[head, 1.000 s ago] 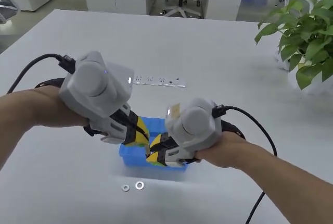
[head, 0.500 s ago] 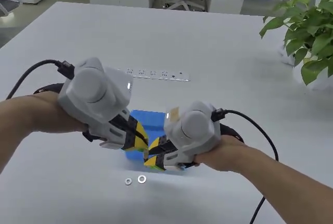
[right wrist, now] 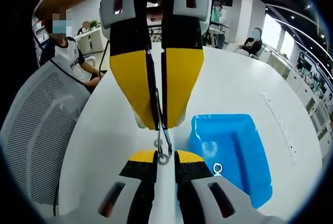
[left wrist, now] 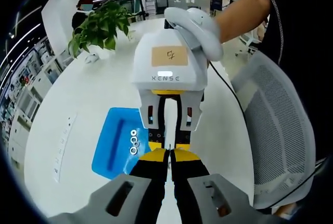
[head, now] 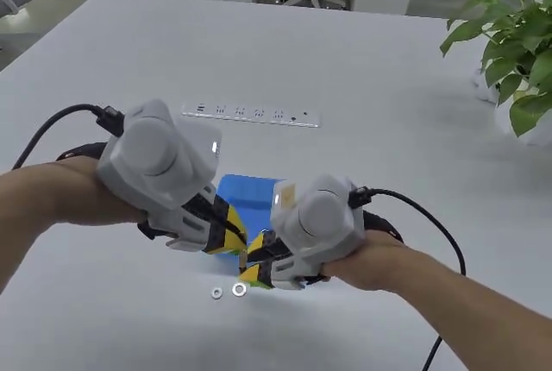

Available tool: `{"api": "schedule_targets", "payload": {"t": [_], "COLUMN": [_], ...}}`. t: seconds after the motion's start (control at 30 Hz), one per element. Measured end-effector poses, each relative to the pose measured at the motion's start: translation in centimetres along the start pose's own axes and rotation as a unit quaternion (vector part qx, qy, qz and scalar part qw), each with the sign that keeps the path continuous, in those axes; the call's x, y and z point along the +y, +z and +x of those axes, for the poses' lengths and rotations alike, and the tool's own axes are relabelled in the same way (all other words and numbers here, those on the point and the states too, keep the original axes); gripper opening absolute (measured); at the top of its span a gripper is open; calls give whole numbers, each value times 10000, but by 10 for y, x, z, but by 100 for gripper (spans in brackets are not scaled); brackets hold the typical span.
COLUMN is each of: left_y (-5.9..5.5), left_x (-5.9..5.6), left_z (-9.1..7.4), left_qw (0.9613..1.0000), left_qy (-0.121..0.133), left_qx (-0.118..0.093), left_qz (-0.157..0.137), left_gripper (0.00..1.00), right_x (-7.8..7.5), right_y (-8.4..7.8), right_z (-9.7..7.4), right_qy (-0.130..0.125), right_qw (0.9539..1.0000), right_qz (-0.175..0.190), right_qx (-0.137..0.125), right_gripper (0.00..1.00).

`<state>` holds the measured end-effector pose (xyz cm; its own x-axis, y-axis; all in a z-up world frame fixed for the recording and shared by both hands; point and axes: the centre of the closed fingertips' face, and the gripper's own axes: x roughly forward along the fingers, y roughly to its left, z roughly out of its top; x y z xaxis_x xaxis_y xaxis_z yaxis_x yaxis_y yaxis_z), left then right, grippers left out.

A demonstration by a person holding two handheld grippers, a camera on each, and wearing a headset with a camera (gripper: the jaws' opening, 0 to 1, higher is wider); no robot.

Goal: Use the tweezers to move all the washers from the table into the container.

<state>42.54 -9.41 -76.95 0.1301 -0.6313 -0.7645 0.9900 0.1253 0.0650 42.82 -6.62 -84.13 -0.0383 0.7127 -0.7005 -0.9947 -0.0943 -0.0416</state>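
Washers [head: 239, 288]: two on the desk [head: 388, 112], side by side and just apart, lying just near of the blue container [head: 250, 194] and directly under the finger tips of both grippers. Small flat silver rings, thin, so there is little edge to catch.

Tweezers [right wrist: 165, 136] are clamped between the yellow fingers of the left gripper [head: 226, 231]. Their long axis runs along those fingers, slanting down and near toward the desk. In the right gripper view the tips end right at the nearer washer, with the second one just beyond it on the same line.

Right gripper [head: 254, 269] faces the left one head-on, and its fingers flank the tweezers' tips with a narrow gap. Can't tell whether they press on the tweezers or just sit beside them.

My read: the right-hand washer of the pair goes first, since the tips are already on it. The container is just far of it, so the carry is short. A row of washers [left wrist: 133, 141] already lies inside the container.
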Motion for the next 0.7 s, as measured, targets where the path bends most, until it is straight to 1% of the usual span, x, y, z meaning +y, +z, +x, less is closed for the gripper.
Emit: {"api": "schedule_targets", "payload": {"t": [0.2,0.37,0.7], "left_y": [-5,-6,-12], "left_x": [-1,-1,-4], "left_z": [4,8,13], "left_qw": [10000,9999,9998], "left_qy": [-39,-78,-134], "left_qx": [2,-38,-34], "left_qz": [-47,-78,-128], "left_gripper": [6,6,6], "right_x": [1,2,6], "right_y": [-2,-7,-12], "right_z": [5,9,16], "right_qy": [-1,-28,-26], "right_qw": [10000,9999,9999], "right_qz": [73,131,118], "right_qx": [-64,-87,-101], "right_gripper": [14,14,12]}}
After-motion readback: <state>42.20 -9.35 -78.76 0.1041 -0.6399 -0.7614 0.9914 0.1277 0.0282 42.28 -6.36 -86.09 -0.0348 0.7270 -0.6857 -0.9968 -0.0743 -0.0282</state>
